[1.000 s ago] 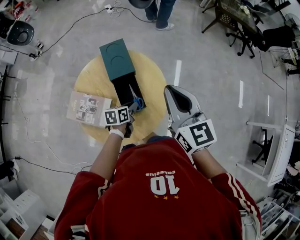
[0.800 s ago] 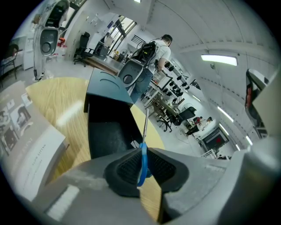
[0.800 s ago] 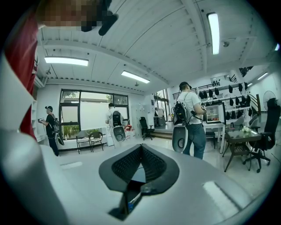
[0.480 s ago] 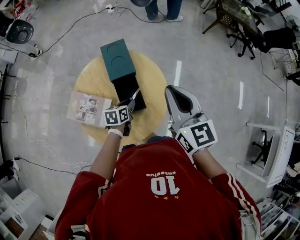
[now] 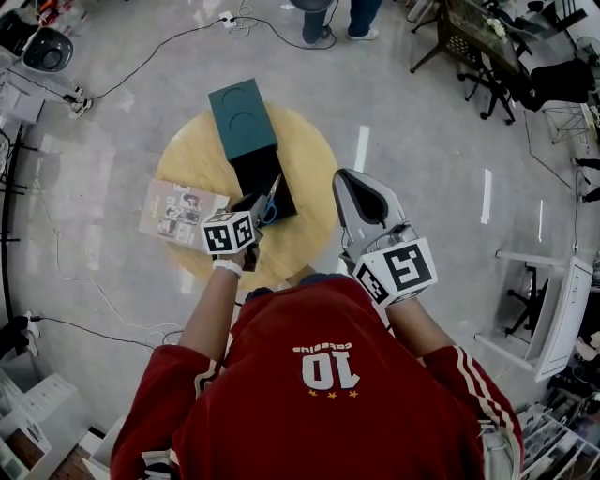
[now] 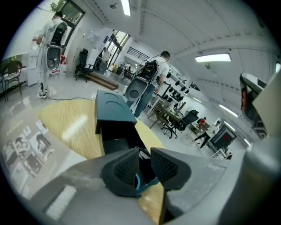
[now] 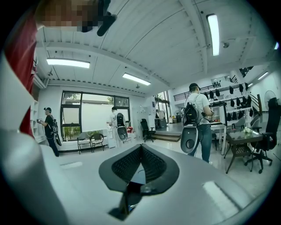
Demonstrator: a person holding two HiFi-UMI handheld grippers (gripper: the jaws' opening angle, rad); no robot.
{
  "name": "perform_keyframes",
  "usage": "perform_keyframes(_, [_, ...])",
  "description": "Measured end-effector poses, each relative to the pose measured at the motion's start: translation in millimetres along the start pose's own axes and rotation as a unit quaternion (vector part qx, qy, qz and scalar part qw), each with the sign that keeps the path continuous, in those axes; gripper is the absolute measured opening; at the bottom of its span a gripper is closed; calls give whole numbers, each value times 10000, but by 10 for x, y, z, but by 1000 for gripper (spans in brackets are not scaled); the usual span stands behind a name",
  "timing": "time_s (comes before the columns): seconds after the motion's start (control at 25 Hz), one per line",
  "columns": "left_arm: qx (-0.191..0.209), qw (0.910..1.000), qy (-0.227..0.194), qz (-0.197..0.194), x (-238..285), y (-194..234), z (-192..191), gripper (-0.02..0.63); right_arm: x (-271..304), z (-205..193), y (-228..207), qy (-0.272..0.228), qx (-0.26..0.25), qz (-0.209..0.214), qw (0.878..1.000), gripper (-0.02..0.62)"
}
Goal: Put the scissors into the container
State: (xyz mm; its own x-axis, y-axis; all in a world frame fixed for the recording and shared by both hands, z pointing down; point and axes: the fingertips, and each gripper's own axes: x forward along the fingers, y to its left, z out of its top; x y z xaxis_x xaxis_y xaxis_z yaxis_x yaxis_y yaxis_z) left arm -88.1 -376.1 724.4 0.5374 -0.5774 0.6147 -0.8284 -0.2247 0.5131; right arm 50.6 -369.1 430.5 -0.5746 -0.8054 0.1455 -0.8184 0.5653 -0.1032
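Note:
Blue-handled scissors hang over the near end of the open black container on the round wooden table. My left gripper is shut on their blue handle, and the blades point up and away over the container. In the left gripper view the black container lies straight beyond the jaws, with its teal lid behind it. My right gripper is held up off the table's right edge. It is shut and holds nothing.
The teal lid rests against the container's far end. A printed booklet lies at the table's left edge. A person stands beyond the table. Cables run over the floor, and chairs stand at the upper right.
The left gripper has lifted the scissors off the container's near end and tilted their blades upward. The right gripper has stayed where it was.

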Motion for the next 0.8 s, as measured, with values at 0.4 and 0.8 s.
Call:
perform_keyframes(0.4, [561, 9965, -616, 38, -432, -270, 318, 95, -230, 128, 158, -176, -100, 50, 9998, 0])
perform_keyframes(0.8, [1146, 9799, -1630, -4, -1104, -619, 774, 95, -384, 232, 379, -339, -232, 76, 9991, 0])
